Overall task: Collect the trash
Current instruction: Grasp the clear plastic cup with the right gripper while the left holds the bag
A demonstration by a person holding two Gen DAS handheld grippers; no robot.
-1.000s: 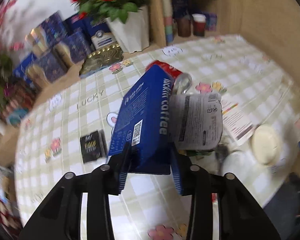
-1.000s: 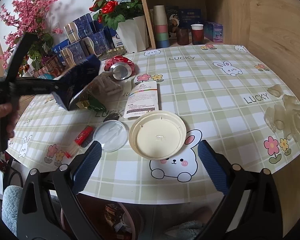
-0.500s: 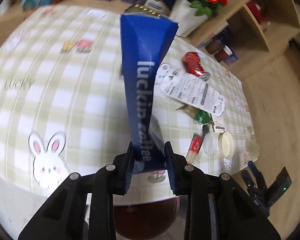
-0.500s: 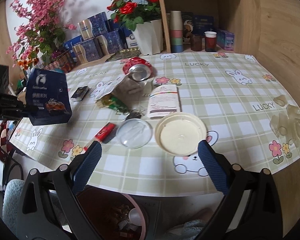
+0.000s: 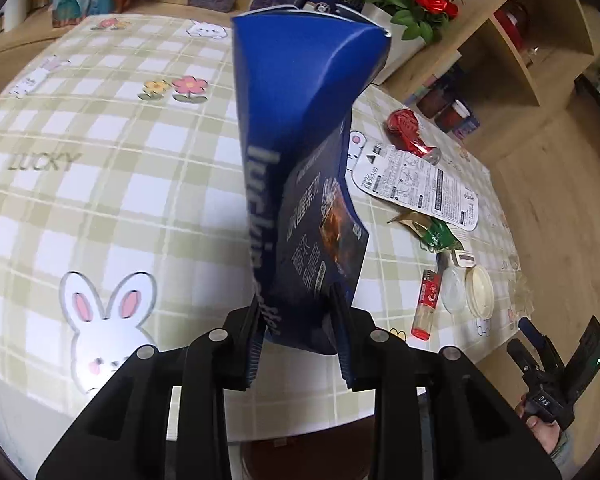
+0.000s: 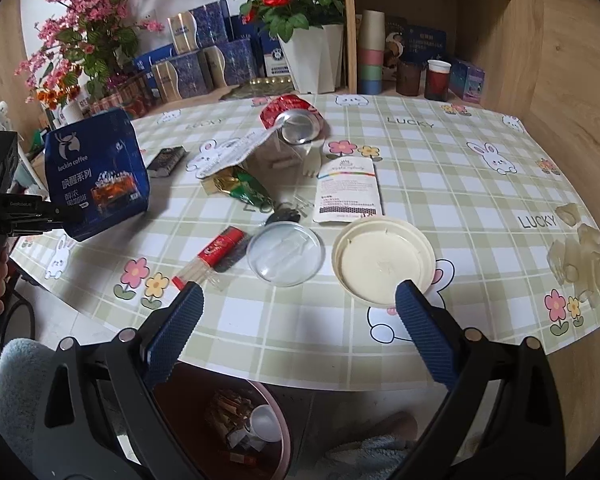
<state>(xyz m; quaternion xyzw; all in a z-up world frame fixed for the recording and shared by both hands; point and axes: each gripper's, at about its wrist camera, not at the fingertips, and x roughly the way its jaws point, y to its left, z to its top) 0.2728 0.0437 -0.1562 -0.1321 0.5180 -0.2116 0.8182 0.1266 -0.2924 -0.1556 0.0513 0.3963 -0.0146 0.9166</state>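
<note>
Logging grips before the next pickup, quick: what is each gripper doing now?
Left gripper: shut on the blue coffee bag, jaws just closed a little.
Right gripper: open, holding nothing.

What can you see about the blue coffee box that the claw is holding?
The blue coffee box is a dark blue cardboard carton with a white deer logo, "luckin coffee" lettering, Chinese text and a picture of iced coffee on its front. Its walls look squashed and bent, and its top end gapes open. The left claw pinches its lower end between both ridged fingers, holding it in the air near the table's edge. Nothing else touches it. It casts a shadow on the checked tablecloth below.
</note>
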